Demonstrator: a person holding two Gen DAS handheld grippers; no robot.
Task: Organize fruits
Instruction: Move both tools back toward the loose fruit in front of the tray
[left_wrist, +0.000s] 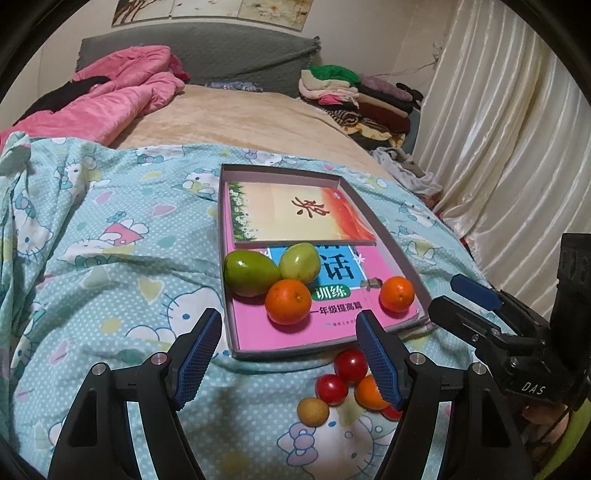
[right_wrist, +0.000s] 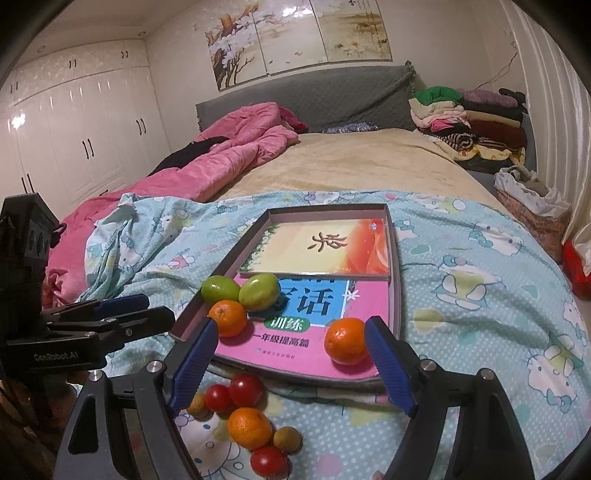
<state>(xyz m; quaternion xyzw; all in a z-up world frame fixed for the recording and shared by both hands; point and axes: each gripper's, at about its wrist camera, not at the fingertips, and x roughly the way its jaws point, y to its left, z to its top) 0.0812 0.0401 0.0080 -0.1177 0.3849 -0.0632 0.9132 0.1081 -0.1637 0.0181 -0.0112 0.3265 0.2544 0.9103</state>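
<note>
**Fruit in the tray and on the bedspread**

Left wrist: the left gripper (left_wrist: 286, 354) is spread wide, empty; two glossy green fruits (left_wrist: 251, 272) and two oranges (left_wrist: 288, 301) sit at the tray's (left_wrist: 236, 350) near end.

Right wrist: the right gripper (right_wrist: 291, 365) gapes empty over red tomatoes (right_wrist: 245, 390) by the tray's near edge.

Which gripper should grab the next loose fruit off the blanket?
Right, probably. The right gripper is open with the loose orange and tomatoes between its fingers; the left gripper is open too, but the pile lies under its right finger.
</note>
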